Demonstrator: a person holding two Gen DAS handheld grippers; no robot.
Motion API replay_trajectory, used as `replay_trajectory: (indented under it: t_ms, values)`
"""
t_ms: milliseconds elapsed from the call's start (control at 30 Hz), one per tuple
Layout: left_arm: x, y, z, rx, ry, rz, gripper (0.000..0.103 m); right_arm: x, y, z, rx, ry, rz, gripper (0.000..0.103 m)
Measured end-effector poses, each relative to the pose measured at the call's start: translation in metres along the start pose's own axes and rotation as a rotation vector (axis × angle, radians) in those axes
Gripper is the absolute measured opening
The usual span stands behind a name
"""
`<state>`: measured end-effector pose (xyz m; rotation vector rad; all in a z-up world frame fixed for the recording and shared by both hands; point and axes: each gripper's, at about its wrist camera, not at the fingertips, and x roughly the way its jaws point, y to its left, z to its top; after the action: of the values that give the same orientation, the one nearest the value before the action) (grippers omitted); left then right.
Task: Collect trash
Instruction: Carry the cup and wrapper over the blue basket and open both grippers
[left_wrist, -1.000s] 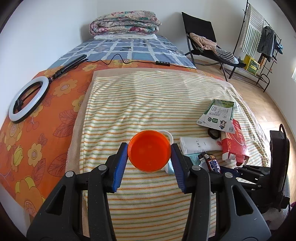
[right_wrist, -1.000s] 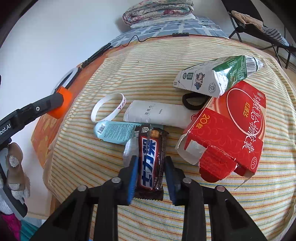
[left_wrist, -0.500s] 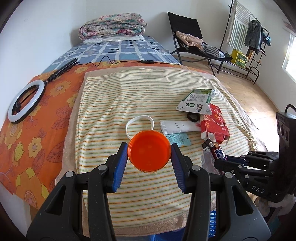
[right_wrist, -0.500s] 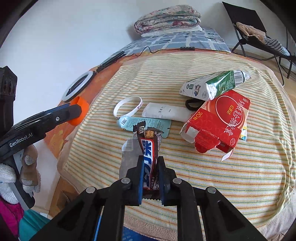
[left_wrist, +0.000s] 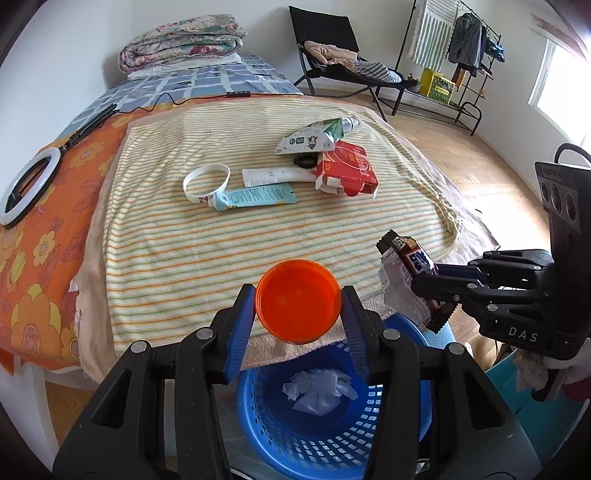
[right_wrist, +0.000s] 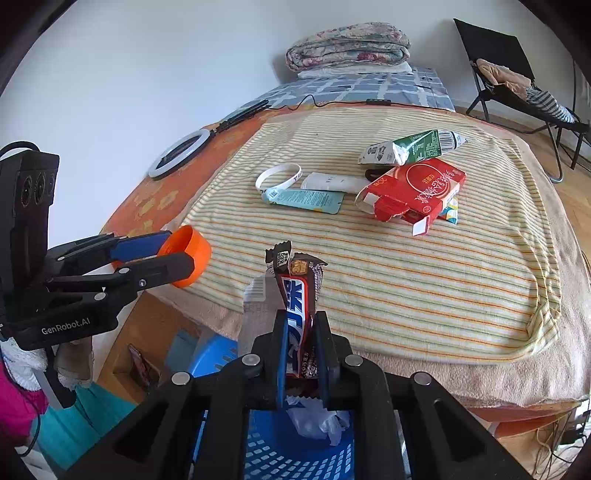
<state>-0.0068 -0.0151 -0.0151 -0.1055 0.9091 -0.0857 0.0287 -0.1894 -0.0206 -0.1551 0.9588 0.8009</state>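
My left gripper (left_wrist: 298, 308) is shut on an orange plastic cup (left_wrist: 297, 300) and holds it over the bed's near edge, above a blue mesh basket (left_wrist: 406, 424). The cup also shows in the right wrist view (right_wrist: 190, 254). My right gripper (right_wrist: 300, 325) is shut on a dark candy bar wrapper (right_wrist: 297, 295), with a clear wrapper (right_wrist: 255, 317) beside it, above the basket (right_wrist: 218, 356). Crumpled clear plastic (left_wrist: 319, 389) lies in the basket. On the striped blanket (left_wrist: 221, 251) lie a red carton (left_wrist: 347, 170), a milk carton (left_wrist: 314, 138), a white tube (left_wrist: 275, 175), a teal packet (left_wrist: 255, 195) and a white wristband (left_wrist: 207, 181).
A ring light (left_wrist: 27, 188) with its cable lies on the orange flowered sheet at left. Folded quilts (left_wrist: 183, 40) sit at the bed's far end. A black chair (left_wrist: 332, 55) and a clothes rack (left_wrist: 458, 48) stand beyond the bed on the wooden floor.
Both grippers have pulled back from the bed to above the blue basket. The right gripper closed on the candy bar wrapper and lifted it off the blanket. The left still holds the cup.
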Motion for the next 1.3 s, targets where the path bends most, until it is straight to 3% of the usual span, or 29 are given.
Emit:
replay_trajectory:
  t_ms: [433,1000,1100,1167,1233,1300]
  values:
    - [0.022,-0.022,-0.063,-0.001,0.122,-0.044,0.047,0.0,0.005,-0.054,-0.003,0.055,-0.004,0.012]
    - [0.041,-0.033,-0.081,0.038,0.17,-0.033,0.047,0.021,-0.004,-0.079,0.032,0.111,-0.009,0.024]
    - [0.043,-0.032,-0.082,0.038,0.179,-0.034,0.051,0.022,-0.004,-0.079,0.033,0.112,-0.014,0.03]
    - [0.042,-0.032,-0.082,0.038,0.171,-0.029,0.067,0.023,-0.004,-0.08,0.037,0.117,-0.018,0.041]
    - [0.04,-0.032,-0.081,0.039,0.164,-0.028,0.068,0.024,-0.005,-0.08,0.044,0.117,-0.024,0.052]
    - [0.041,-0.032,-0.081,0.036,0.164,-0.025,0.068,0.023,-0.006,-0.079,0.049,0.113,-0.028,0.057]
